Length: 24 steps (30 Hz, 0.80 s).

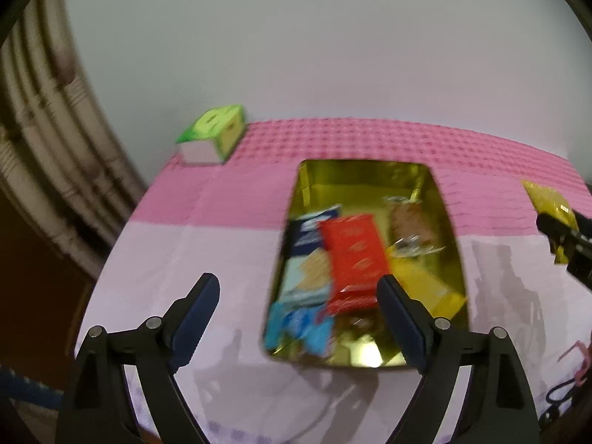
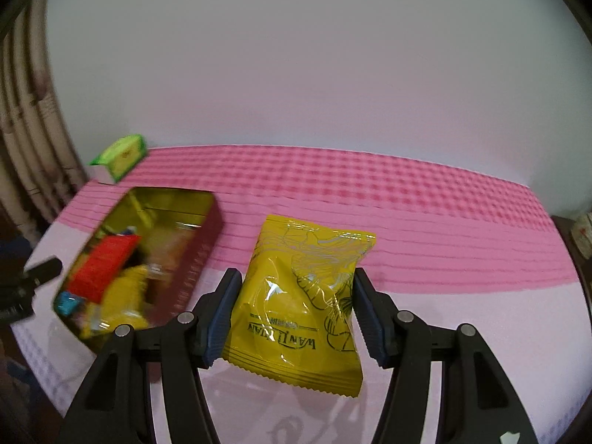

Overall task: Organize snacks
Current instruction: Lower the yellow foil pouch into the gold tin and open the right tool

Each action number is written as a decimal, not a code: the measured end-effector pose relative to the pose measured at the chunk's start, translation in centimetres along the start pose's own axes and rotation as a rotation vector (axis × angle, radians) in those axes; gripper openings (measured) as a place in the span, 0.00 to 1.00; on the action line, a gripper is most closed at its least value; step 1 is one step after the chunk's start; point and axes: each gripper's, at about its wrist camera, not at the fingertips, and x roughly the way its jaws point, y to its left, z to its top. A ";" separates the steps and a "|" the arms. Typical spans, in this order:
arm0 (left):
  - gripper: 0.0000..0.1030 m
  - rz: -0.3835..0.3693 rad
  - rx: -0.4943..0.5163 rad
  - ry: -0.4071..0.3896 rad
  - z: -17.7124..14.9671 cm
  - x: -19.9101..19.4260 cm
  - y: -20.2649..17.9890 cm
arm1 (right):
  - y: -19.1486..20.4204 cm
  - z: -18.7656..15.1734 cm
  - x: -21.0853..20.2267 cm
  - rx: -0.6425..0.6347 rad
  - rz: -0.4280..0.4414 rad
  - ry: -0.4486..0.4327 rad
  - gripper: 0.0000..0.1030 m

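Left of the gold tin (image 1: 449, 218), the left gripper (image 1: 298, 298) hangs wide open and empty; the red packet (image 1: 353, 255) lies inside (crowded already). Right of the tin, the right gripper (image 2: 292, 314) pinches the yellow packet (image 2: 299, 303), which may snag the rim; bare cloth there gives room.

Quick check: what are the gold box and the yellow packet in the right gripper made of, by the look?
Gold box: seemingly metal tin or foil-lined card; its inner walls mirror light and the snacks. Which one, I cannot tell. Yellow packet: thin glossy plastic film; creases catch highlights, edges are crimped in zigzag. Right gripper is shut on it.
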 end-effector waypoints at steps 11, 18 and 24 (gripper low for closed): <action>0.85 0.078 -0.128 0.098 -4.0 -0.5 5.3 | 8.5 1.3 3.2 -0.105 0.134 0.033 0.54; 0.85 0.114 -0.106 0.115 -4.0 0.1 5.0 | 11.4 1.2 6.5 -0.126 0.134 0.080 0.54; 0.85 0.110 -0.090 0.117 -4.0 0.3 4.9 | 12.3 0.6 9.0 -0.126 0.109 0.125 0.54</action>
